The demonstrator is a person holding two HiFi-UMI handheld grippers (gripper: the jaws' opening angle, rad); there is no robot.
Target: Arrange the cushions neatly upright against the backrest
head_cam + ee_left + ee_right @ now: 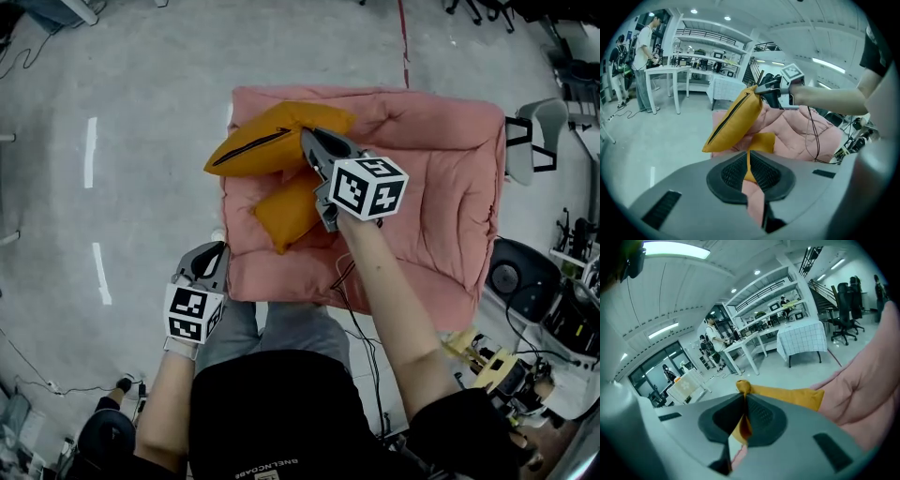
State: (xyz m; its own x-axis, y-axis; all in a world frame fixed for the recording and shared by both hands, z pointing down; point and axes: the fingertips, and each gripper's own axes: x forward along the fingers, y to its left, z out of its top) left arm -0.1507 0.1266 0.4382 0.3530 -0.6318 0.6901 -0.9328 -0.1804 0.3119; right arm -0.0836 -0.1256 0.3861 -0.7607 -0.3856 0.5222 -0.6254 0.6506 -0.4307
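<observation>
Head view, going from the left: the left tongs hang over the grey floor, just off the front left corner of the pink padded seat. They're clenched with nothing in them. The left gripper view backs that up: pads pressed together, and only a sliver of orange and pink background shows through the slit. Next over is the upper orange cushion, lifted and tilted with its dark zipper edge facing the left side. Below it, the lower orange cushion lies on the seat, and I can't tell if the two touch. The right tongs are grasping the upper cushion by its corner. In the right gripper view a bunched bit of orange fabric is pinched between the pads. The right half of the seat is just rumpled pink quilting.
</observation>
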